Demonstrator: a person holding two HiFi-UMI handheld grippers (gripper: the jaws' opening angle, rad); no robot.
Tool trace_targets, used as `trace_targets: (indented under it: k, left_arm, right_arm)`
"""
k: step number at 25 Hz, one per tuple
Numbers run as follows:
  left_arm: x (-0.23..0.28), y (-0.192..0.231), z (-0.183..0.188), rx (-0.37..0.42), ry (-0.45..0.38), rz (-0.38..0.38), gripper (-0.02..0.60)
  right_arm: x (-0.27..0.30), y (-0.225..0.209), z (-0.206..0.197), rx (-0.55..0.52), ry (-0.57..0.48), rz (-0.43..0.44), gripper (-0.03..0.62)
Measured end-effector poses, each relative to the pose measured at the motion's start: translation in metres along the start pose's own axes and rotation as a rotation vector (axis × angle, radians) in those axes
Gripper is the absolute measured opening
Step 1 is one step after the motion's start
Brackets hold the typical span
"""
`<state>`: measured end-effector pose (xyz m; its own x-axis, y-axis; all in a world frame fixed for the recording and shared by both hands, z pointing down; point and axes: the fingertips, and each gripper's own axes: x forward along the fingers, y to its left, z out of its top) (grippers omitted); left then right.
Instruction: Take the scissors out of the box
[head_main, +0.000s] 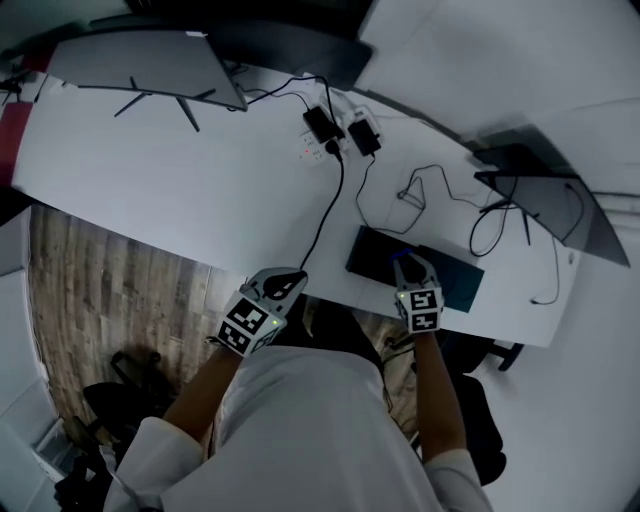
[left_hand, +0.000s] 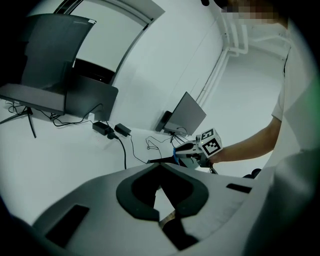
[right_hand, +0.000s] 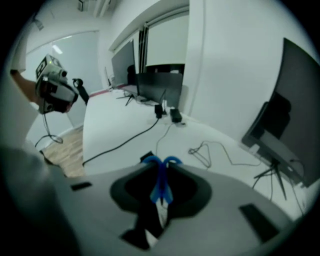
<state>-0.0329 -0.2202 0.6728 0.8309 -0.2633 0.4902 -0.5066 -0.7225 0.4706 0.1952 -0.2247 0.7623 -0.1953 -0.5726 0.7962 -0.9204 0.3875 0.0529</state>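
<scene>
Between right tongs (right_hand: 158, 199), scissors (right_hand: 160, 172), blades mostly hidden

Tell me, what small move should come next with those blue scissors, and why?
Probably raise the right gripper straight up. It is shut on the blue scissors and, in the head view, sits right over the dark box, so a lift should bring them clear of it.

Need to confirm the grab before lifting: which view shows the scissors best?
The right gripper view: the blue-handled scissors stand close up between the jaws of the right claw. The head view hides them under that claw, above the dark box. The left gripper view shows only a distant blue speck.
</scene>
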Motion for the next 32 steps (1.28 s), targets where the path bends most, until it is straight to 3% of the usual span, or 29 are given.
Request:
trace_targets:
  k: [4, 8, 12, 18, 24, 32]
  left_arm:
    - [0.0, -0.01, 0.001, 0.039, 0.001, -0.018, 0.031]
    - [0.0, -0.02, 0.005, 0.06, -0.005, -0.032, 0.031]
    - [0.002, -0.03, 0.012, 0.074, -0.015, -0.047, 0.031]
    - [-0.004, -0.05, 0.027, 0.106, -0.044, -0.04, 0.031]
    - [-0.023, -0.072, 0.034, 0.113, -0.102, 0.017, 0.031]
    - [-0.049, -0.11, 0.034, 0.099, -0.196, 0.07, 0.031]
  right_arm:
    - [-0.028, -0.017, 0.016, 0.115, -0.114, -0.053, 0.092]
    - [-0.065, -0.028, 0.04, 0.274, -0.263, -0.044, 0.092]
    - [-0.104, -0.036, 0.056, 0.362, -0.374, -0.048, 0.093]
    - [-0.167, -0.042, 0.077, 0.36, -0.51, -0.072, 0.094]
    - [-0.233, -0.043, 0.092, 0.343, -0.653, -0.075, 0.094]
    - [-0.294, -0.037, 0.087, 0.295, -0.76, -0.066, 0.094]
